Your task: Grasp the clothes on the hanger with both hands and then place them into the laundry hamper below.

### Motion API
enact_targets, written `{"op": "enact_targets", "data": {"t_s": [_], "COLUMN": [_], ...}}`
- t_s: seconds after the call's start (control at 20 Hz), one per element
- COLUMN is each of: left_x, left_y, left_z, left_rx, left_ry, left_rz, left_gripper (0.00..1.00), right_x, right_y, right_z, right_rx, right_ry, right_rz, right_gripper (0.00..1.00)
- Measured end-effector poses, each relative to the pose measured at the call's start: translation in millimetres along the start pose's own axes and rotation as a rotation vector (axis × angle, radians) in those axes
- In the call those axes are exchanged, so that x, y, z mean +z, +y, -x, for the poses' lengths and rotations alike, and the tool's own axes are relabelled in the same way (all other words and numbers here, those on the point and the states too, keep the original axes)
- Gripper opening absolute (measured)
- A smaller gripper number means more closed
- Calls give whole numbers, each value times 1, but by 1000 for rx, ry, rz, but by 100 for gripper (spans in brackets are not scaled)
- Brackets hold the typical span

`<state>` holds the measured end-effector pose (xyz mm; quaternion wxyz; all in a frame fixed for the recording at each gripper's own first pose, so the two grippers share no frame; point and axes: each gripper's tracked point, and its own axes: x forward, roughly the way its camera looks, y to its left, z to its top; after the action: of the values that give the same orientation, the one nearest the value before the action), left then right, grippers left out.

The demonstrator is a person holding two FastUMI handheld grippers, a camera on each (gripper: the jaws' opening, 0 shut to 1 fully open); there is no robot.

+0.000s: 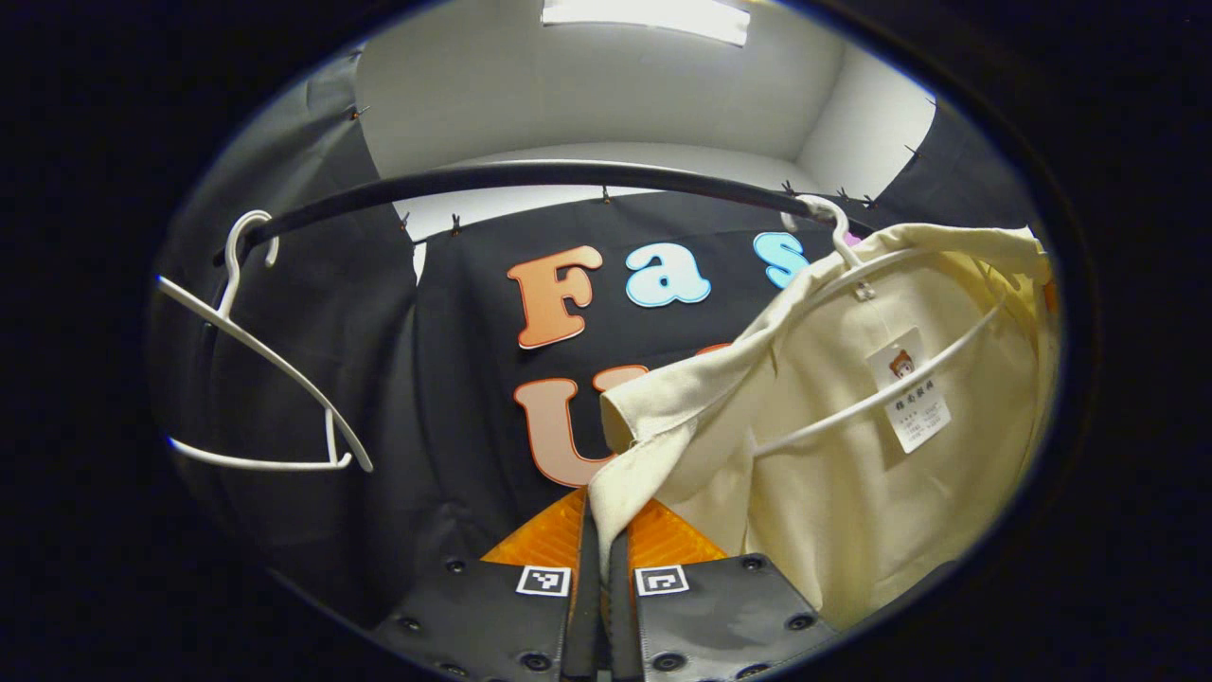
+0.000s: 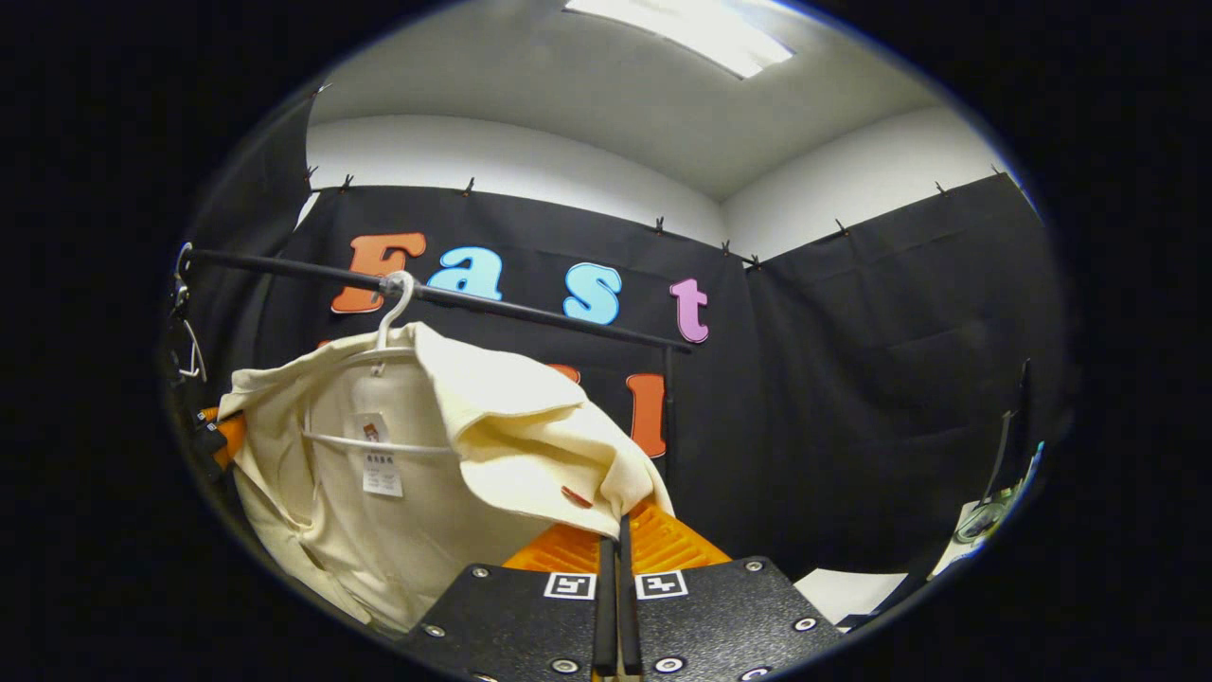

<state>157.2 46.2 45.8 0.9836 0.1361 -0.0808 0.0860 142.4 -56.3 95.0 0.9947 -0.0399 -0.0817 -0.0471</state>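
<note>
1. Left gripper view: the left gripper (image 1: pixel 603 530) is clenched on a front edge of the cream garment (image 1: pixel 852 455), its orange ribbed fingers (image 1: pixel 544 540) nearly together with cloth between. The garment hangs up and to the right, draped open on a thin white hanger (image 1: pixel 881 388) hooked over the black rod (image 1: pixel 530 178). An empty hanger (image 1: pixel 275 379) dangles well apart.

2. Right gripper view: the right gripper (image 2: pixel 617 545) pinches the other front edge; the soft woven garment (image 2: pixel 417 455) lies up-left on its hanger (image 2: pixel 383 438). Both hold equally close; freeing it likely means lifting off the hanger.
</note>
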Motion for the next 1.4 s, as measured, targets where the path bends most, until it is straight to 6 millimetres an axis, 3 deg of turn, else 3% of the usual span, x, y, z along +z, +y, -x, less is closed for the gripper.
{"op": "enact_targets", "data": {"t_s": [0.25,0.4,0.6,0.8,1.0,1.3,1.4], "left_x": [25,38,54,58,30,-32,-52], "left_y": [22,32,35,35,27,29,33], "left_z": [-31,-48,-70,-93,-116,-131,-116], "left_rx": [47,63,80,96,75,70,78], "left_ry": [-44,-75,-144,-198,-129,4,29], "left_rz": [-4,-11,-25,-36,-9,7,-6], "left_gripper": [11,11,11,11,11,11,11], "right_x": [47,74,81,72,33,-34,-53], "right_y": [-23,-36,-45,-47,-41,-21,-15], "right_z": [-26,-52,-84,-119,-144,-135,-124], "right_rx": [-42,-42,-35,-13,18,57,65], "right_ry": [-59,-90,-95,-80,-9,67,90], "right_rz": [-3,-1,22,43,7,29,27], "right_gripper": [0,0,0,0,0,0,0]}}
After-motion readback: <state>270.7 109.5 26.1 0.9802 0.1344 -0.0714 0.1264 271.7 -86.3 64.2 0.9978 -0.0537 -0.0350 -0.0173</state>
